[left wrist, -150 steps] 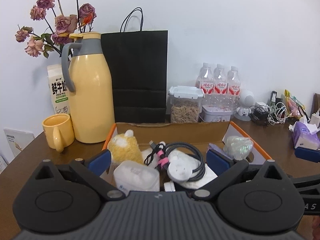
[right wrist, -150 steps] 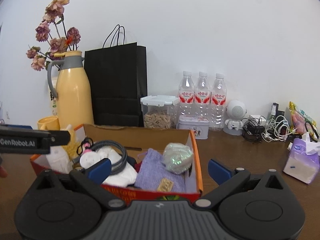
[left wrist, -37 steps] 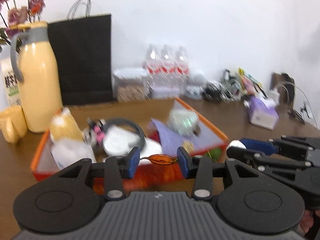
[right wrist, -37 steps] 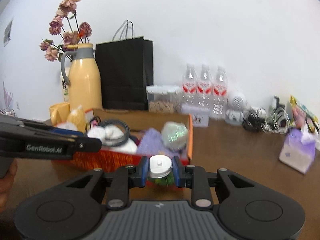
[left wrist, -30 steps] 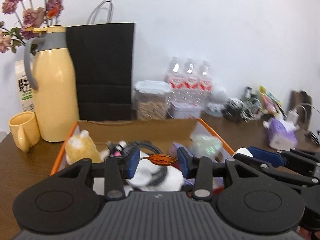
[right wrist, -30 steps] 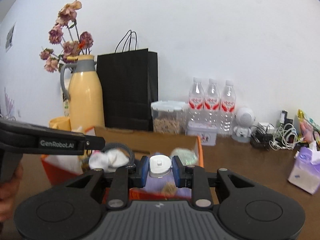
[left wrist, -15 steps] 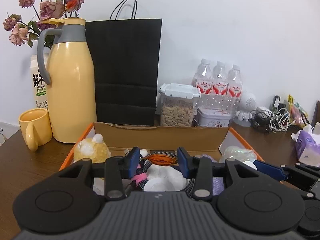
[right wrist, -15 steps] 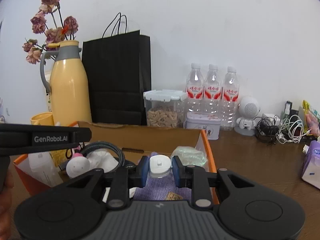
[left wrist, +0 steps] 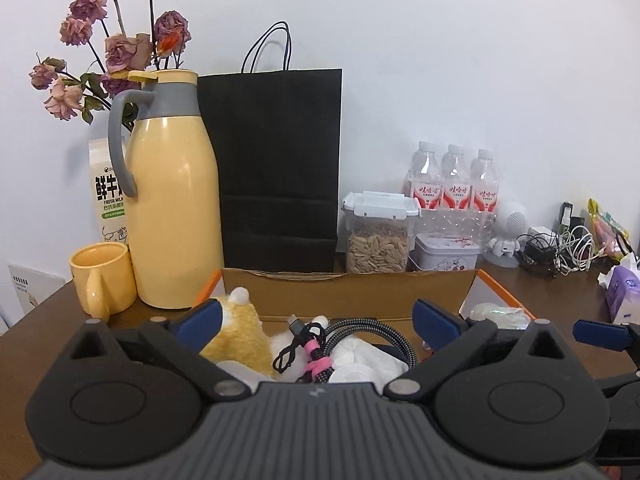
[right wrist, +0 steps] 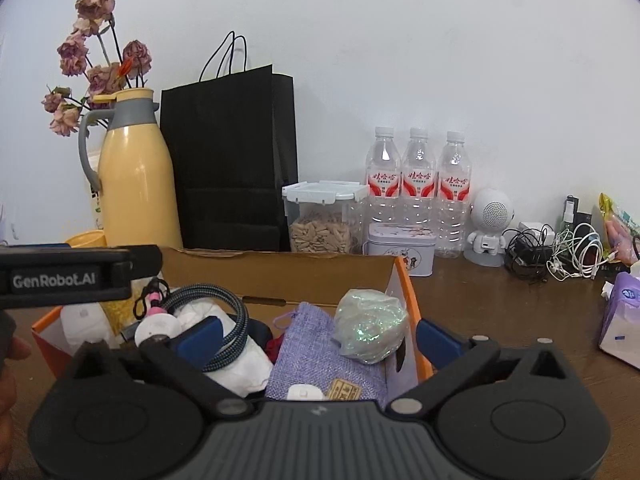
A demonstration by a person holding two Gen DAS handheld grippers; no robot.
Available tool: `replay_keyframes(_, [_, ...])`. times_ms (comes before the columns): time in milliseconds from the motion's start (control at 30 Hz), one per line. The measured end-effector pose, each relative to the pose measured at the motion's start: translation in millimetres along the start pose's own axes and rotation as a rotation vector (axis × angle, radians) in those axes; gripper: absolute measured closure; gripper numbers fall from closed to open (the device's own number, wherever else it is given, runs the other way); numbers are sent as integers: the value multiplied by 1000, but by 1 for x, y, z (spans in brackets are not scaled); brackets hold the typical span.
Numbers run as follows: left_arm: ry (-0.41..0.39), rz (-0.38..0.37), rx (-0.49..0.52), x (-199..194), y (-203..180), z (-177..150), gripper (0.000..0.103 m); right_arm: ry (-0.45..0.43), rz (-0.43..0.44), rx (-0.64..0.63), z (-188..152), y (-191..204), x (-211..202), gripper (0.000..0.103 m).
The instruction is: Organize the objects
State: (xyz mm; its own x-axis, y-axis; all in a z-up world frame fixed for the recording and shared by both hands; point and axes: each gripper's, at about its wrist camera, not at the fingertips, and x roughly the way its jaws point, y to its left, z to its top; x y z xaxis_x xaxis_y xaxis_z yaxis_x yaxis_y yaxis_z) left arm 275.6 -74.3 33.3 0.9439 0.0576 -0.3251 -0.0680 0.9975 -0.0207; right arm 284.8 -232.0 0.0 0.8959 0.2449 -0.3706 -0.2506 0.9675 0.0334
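Observation:
An orange-edged cardboard box point(left wrist: 344, 286) point(right wrist: 280, 270) sits on the brown table. It holds a yellow plush toy point(left wrist: 240, 330), a coiled braided cable point(left wrist: 360, 330) point(right wrist: 218, 300), a purple cloth pouch point(right wrist: 316, 344), a shiny crumpled wrap ball point(right wrist: 370, 330) and white items. My left gripper point(left wrist: 318, 320) is open and empty over the box's left half. My right gripper point(right wrist: 318, 334) is open over the right half. A small white-capped item point(right wrist: 304, 393) lies on the pouch just below it. The left gripper's side point(right wrist: 64, 276) shows in the right wrist view.
Behind the box stand a yellow thermos point(left wrist: 172, 200), a yellow mug point(left wrist: 102, 276), a milk carton point(left wrist: 108, 196), a black paper bag point(left wrist: 276, 160), a seed jar point(left wrist: 378, 236), a tin point(left wrist: 446, 254), three water bottles point(left wrist: 456, 188). Cables point(right wrist: 560, 254) and tissues point(right wrist: 622, 320) are at right.
Both grippers have opened over the box. The left has let go of the orange-brown item, now out of sight. The right has let go of the white-capped item, which lies on the pouch.

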Motion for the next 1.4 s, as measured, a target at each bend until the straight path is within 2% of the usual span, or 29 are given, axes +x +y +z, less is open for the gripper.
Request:
replay_keyframes(233, [1,-1,-11,-10,4,3,0,-4,-6,2,4,1,-9,0])
replay_keyframes(433, [0,-25,-16,-42,14,7,0,-5,-29,-6,5,8,-38,0])
replay_keyframes(700, [74,-19,9,-87,39,3,0,5,-38,-10,0,15,-92,0])
replay_keyframes(867, [165,-10,10,-109,54,-10,0,37,-44,14,-7,20,-123,0])
replay_keyframes(1000, [207,4,19,-126,63,-24,0,54,-38,14,-16,27,-145,0])
replay_keyframes(1400, [283,-15,14,-154,69,-56,0,151,-16,45,-38,42,-163,0])
